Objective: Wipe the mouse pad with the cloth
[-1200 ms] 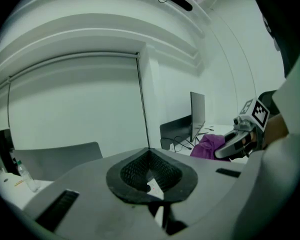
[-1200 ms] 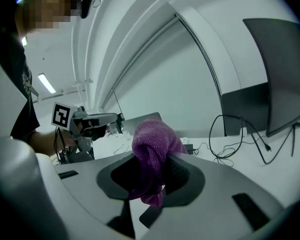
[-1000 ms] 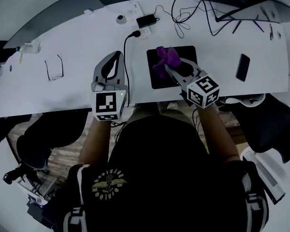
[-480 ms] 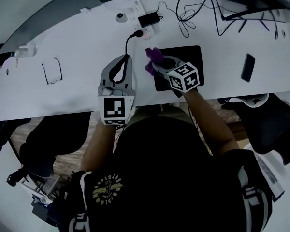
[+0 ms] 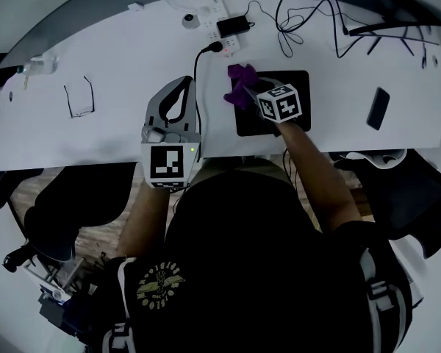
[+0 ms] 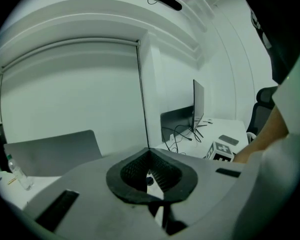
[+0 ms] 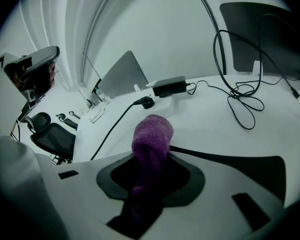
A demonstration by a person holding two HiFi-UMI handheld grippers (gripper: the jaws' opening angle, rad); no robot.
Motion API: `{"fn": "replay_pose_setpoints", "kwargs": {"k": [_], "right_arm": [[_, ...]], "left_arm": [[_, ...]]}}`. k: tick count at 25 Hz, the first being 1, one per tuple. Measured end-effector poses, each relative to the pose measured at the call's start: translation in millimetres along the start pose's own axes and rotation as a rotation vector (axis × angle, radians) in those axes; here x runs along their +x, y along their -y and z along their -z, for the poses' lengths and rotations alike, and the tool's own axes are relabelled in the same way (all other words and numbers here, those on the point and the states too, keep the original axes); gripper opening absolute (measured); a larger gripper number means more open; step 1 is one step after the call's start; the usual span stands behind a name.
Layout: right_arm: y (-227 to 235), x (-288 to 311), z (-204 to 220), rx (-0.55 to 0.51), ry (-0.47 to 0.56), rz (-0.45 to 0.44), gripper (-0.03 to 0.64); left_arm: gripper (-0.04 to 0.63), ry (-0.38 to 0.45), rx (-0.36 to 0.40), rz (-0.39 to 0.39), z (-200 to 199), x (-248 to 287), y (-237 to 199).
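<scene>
A black mouse pad (image 5: 287, 120) lies on the white desk (image 5: 117, 57) in the head view, in front of the person. My right gripper (image 5: 244, 88) is shut on a purple cloth (image 5: 239, 82), which sits at the pad's far left corner. In the right gripper view the cloth (image 7: 151, 143) bulges up between the jaws, with the mouse pad (image 7: 250, 165) showing dark to the right. My left gripper (image 5: 178, 94) rests on the desk left of the pad, jaws closed together with nothing between them (image 6: 151, 180).
A black cable (image 5: 198, 79) runs between the two grippers up to a power strip (image 5: 214, 22) and adapter (image 5: 234, 26). Glasses (image 5: 79, 98) lie at the left, a phone (image 5: 378, 109) at the right, tangled cables (image 5: 301, 20) at the back.
My right gripper has carried the cloth leftward across the pad, from its middle to its far left corner. The left gripper has stayed about where it was.
</scene>
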State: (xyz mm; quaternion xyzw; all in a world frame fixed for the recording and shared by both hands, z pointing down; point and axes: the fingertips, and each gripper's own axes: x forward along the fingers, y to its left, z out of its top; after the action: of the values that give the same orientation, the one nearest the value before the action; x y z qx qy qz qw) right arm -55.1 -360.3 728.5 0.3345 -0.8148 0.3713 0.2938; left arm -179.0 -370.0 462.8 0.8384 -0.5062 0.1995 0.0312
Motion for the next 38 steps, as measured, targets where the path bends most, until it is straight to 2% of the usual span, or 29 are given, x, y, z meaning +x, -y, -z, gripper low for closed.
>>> {"fn": "replay_pose_setpoints", "kwargs": {"k": [6, 15, 26, 30, 34, 38], "right_arm": [[41.7, -29.1, 11.7, 0.027, 0.002, 0.08, 0.112], [117.8, -81.7, 46.2, 0.085, -0.017, 0.218, 0.112], [164.3, -130.5, 72.8, 0.073, -0.049, 0.367, 0.11], [132.0, -158.3, 46.7, 0.033, 0.037, 0.309, 0.11], [64.4, -178.5, 21.9, -0.081, 0.105, 0.211, 0.11], [-1.2, -175.3, 13.8, -0.127, 0.133, 0.073, 0.11]], "left_arm": [[0.002, 0.006, -0.026, -0.016, -0.9, -4.7, 4.4], [0.003, 0.024, -0.014, -0.008, -11.8, -12.6, 26.9], [0.003, 0.023, -0.006, -0.046, -12.9, -36.9, 30.1], [0.003, 0.045, -0.002, -0.06, -20.3, -47.9, 32.8], [0.003, 0.056, -0.015, -0.074, -21.6, -56.3, 36.7], [0.003, 0.06, -0.025, -0.078, -21.9, -56.6, 44.9]]}}
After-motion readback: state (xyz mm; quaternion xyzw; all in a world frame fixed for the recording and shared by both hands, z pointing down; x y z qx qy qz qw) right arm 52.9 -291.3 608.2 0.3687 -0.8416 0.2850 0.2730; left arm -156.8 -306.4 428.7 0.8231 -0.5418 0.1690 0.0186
